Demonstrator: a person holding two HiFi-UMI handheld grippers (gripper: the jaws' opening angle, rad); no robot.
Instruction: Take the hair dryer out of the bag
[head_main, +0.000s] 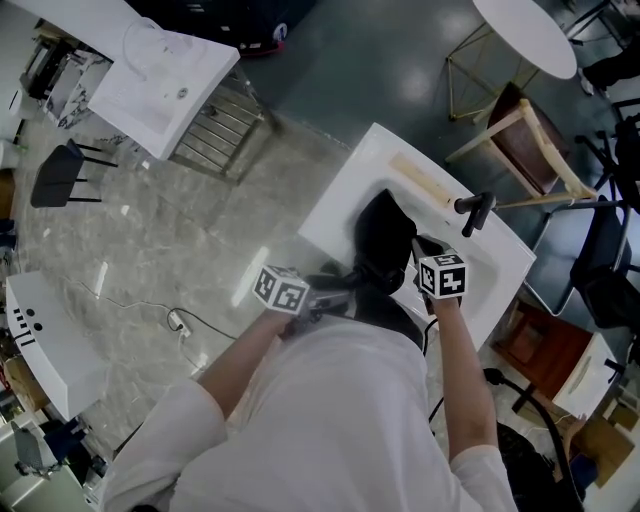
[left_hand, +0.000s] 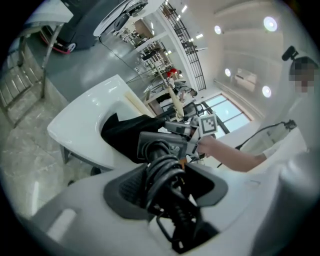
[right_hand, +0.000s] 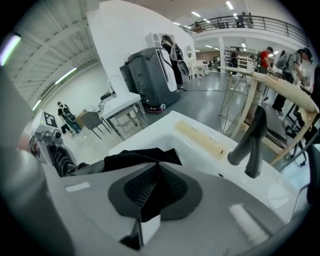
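We are clamping the left gripper (left_hand: 165, 186) on the hair dryer (left_hand: 161, 145) while the right gripper (right_hand: 151, 194) is pinching the black bag (right_hand: 136, 159).

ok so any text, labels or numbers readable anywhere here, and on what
No readable words or numbers anywhere.
left marker cube and right marker cube: black-and-white square patterns only, no letters.
hair dryer: a small mark on its body, too blurred to read.
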